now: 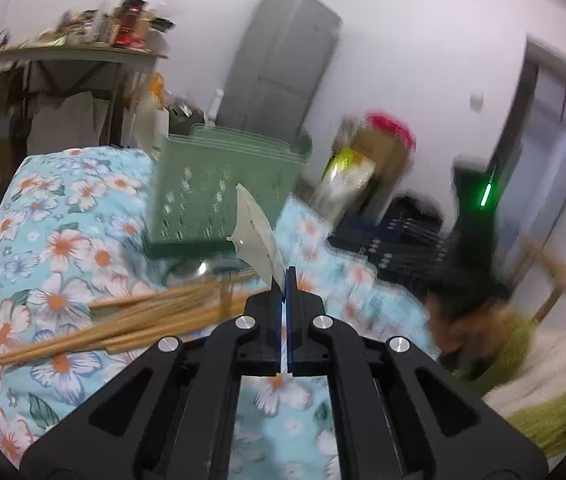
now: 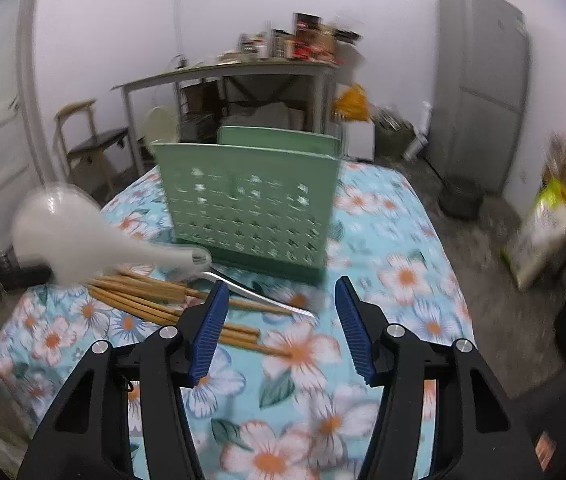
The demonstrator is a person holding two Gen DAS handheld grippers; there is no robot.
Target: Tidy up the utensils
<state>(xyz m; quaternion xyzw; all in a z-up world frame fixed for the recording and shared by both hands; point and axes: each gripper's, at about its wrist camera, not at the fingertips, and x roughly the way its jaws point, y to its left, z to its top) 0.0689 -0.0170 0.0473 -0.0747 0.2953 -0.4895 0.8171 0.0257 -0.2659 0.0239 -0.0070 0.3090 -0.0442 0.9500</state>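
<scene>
Green rack (image 2: 249, 208) blocks ahead; chopsticks (image 2: 171, 304) clutter left.

No text, label, brand or number can be read in either view. The red and dark packages (image 2: 307, 40) on the far grey shelf table carry print, but blur leaves it illegible. The yellow-green bag (image 1: 347, 178) leaning by the cardboard box shows dark marks on its white panel, too smeared to make out. The glowing green bar (image 1: 486, 194) on the black device is only a light, not a sign.
</scene>
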